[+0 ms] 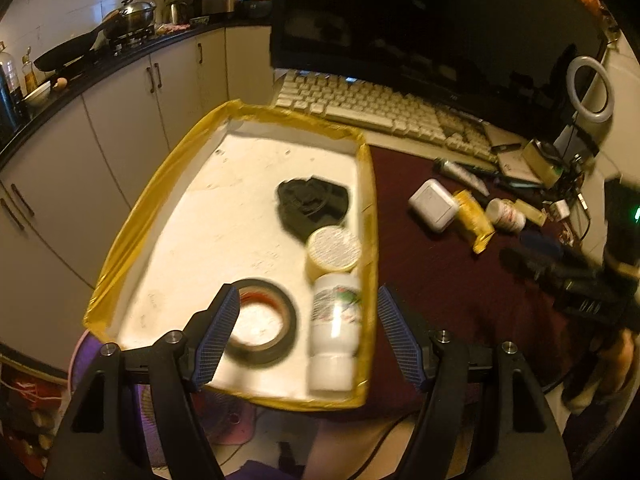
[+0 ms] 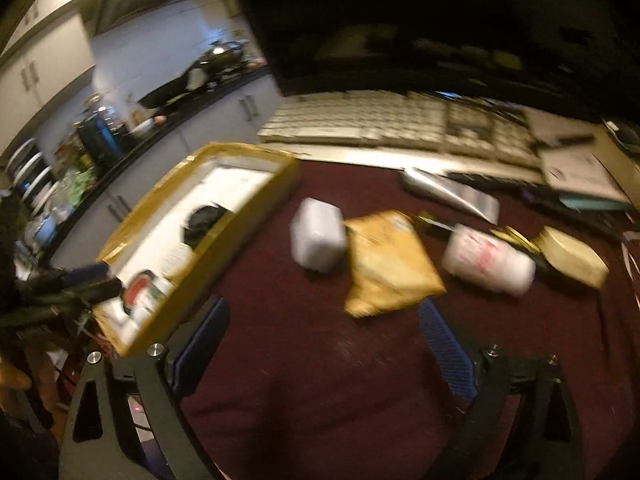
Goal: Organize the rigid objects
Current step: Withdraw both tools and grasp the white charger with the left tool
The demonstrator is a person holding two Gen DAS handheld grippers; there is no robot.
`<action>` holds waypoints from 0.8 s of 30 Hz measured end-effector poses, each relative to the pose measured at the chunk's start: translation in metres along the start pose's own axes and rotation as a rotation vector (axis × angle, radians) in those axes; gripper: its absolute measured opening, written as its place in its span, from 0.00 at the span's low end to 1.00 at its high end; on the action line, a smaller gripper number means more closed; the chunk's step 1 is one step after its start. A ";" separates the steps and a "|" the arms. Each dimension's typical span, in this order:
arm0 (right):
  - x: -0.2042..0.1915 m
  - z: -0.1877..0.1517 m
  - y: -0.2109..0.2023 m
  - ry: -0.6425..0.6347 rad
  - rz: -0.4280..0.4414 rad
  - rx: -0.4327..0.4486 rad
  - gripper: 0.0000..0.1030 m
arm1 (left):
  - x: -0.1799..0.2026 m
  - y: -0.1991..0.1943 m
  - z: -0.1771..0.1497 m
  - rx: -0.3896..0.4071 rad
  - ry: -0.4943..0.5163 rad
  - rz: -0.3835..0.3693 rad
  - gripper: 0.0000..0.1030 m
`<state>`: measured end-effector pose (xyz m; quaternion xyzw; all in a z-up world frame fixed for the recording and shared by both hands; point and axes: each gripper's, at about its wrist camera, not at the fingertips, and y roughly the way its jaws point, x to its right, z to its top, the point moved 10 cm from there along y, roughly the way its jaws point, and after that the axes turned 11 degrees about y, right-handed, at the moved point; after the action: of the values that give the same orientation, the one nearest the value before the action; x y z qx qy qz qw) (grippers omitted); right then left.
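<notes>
A dark computer monitor (image 1: 436, 20) stands at the back of the counter (image 1: 460, 280), which is covered in a maroon cloth, with a cream keyboard (image 1: 380, 108) lying just in front of it. On the left part of the counter sits a shallow white tray (image 1: 224, 216) with a yellow taped rim; its near end juts over the counter's edge.

Inside the tray, along its right wall, lie a crumpled black object (image 1: 312, 206) (too dark to name more exactly), a round yellow tin (image 1: 334, 249) with a printed label just in front of it, and a white plastic bottle (image 1: 335, 330) on its side, touching the tin. A roll of black tape (image 1: 262, 322) lies flat beside the bottle.

To the right of the tray, loose on the maroon cloth, are a white square box (image 2: 318, 240), a yellow packet (image 2: 392, 262) touching it, a small white jar (image 2: 488, 260) with red print lying on its side, and a yellow block (image 2: 572, 256) further right. A silver tube (image 2: 452, 194) lies behind them, near the keyboard.

The left hand-held gripper (image 1: 306, 330) hangs above the tray's near end with its blue-padded fingers spread wide and nothing between them. The right hand-held gripper (image 2: 324, 340) is likewise spread and empty above bare cloth, just short of the yellow packet (this view is motion-blurred).
</notes>
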<state>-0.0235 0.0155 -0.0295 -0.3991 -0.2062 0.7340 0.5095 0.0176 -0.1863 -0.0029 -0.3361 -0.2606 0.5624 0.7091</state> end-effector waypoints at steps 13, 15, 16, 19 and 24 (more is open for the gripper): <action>0.051 -0.022 -0.008 0.076 -0.063 -0.011 0.91 | 0.099 0.031 0.045 0.013 0.031 -0.196 0.79; 0.052 -0.023 -0.010 0.078 -0.061 -0.009 0.91 | 0.114 0.042 0.052 0.001 0.044 -0.224 0.79; 0.052 -0.022 -0.009 0.078 -0.061 -0.010 0.91 | 0.119 0.048 0.055 -0.005 0.049 -0.222 0.79; 0.055 -0.024 -0.010 0.082 -0.062 -0.013 0.91 | 0.124 0.067 0.061 -0.026 0.042 -0.210 0.79; 0.060 -0.026 -0.012 0.095 -0.057 -0.016 0.91 | 0.119 0.090 0.071 -0.035 -0.042 -0.220 0.79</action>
<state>-0.0059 0.0722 -0.0590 -0.4314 -0.1989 0.6978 0.5362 -0.0640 -0.0443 -0.0279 -0.3059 -0.3206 0.4837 0.7548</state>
